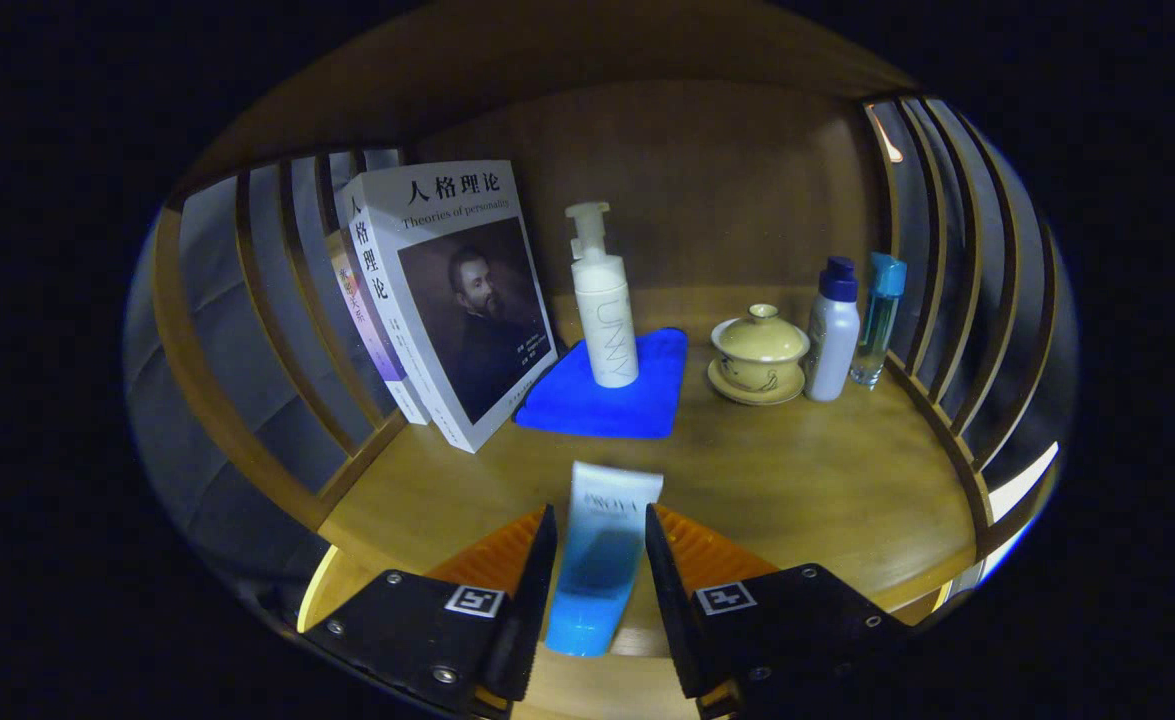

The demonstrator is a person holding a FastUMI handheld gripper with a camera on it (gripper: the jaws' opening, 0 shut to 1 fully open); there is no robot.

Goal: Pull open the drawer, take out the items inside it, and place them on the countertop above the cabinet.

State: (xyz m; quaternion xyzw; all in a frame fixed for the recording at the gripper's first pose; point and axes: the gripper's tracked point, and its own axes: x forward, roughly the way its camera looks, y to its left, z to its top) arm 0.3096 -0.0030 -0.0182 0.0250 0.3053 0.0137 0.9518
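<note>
Here, tube (602,560) between tongs (599,545), above countertop (807,480)

Tube (599,555) — white at the crimped end, shading to bright blue at the cap end — sits between the two fingers of the gripper (599,535), both pressing its sides. Crimped end points ahead, cap end back toward the camera. It is over the front part of the wooden desk (807,490) — whether it touches the surface cannot be told.
</note>
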